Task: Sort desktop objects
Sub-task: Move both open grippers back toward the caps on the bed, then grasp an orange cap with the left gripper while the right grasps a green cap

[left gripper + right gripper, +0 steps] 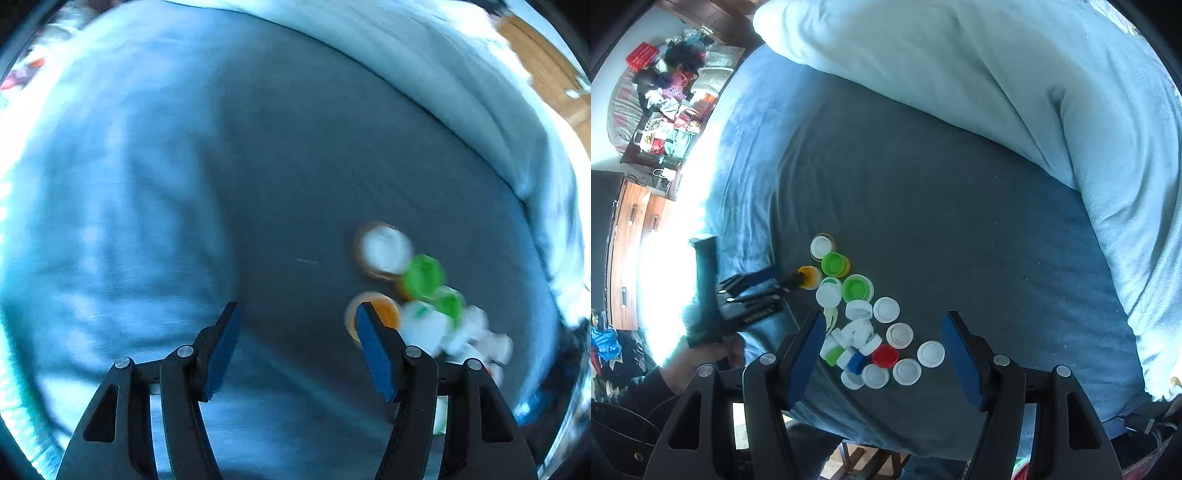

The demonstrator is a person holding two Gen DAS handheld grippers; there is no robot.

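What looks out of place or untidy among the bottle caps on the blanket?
The bottle caps lie in one loose, unsorted heap on the dark blanket. Colours are mixed: one red cap and one blue cap sit among white ones, and several caps rest tilted on each other. Nothing looks broken.

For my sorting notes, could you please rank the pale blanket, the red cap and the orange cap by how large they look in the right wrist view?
1. pale blanket, by far the largest.
2. red cap and orange cap: these look about alike; the orange one lies farther away and is partly hidden by the left gripper's fingers, so I won't rank them.
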